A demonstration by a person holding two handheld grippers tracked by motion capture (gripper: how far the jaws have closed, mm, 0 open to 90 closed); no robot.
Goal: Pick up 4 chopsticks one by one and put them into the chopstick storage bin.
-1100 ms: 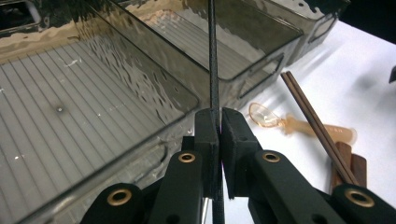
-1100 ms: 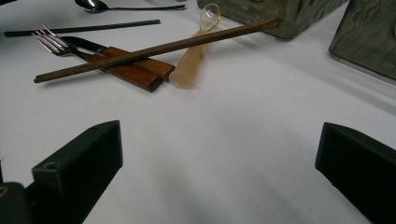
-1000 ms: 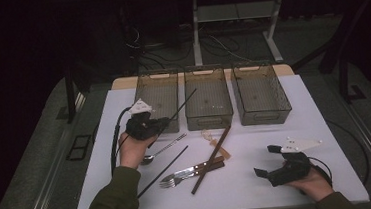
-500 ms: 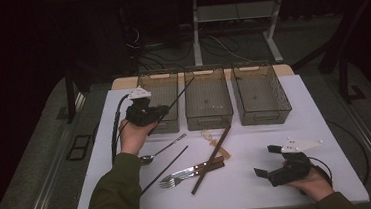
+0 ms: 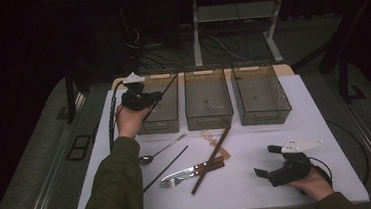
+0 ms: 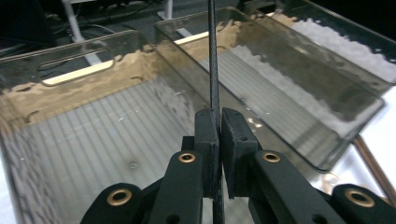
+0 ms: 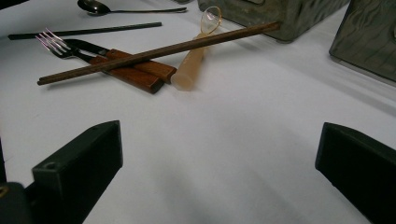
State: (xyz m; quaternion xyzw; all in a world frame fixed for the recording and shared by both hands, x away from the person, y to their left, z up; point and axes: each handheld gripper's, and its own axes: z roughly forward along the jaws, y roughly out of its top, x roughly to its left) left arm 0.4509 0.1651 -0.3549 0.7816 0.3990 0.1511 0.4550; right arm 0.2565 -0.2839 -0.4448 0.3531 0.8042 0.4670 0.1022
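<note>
My left gripper (image 5: 145, 98) is shut on a thin black chopstick (image 5: 168, 87) and hovers over the left clear bin (image 5: 161, 127). In the left gripper view the chopstick (image 6: 212, 65) rises straight up from between the closed pads, with the left bin's wall (image 6: 79, 70) below and behind. My right gripper (image 5: 268, 160) rests low at the table's near right, jaws wide open with nothing between them. In the right gripper view those open jaws (image 7: 219, 154) face a brown chopstick (image 7: 159, 51), a fork (image 7: 53, 39), wooden-handled cutlery (image 7: 135, 70) and an amber plastic spoon (image 7: 194, 60).
Three clear bins stand in a row at the back: left, middle (image 5: 209, 116) and right (image 5: 263, 116). On the white table (image 5: 256, 139) lie a metal spoon (image 5: 162, 150), a second black chopstick (image 5: 166, 168), the fork (image 5: 172, 182) and the brown chopstick (image 5: 212, 158).
The left hand has carried the black chopstick away from the person, from beside the cutlery to above the left bin. The right gripper has stayed put.
</note>
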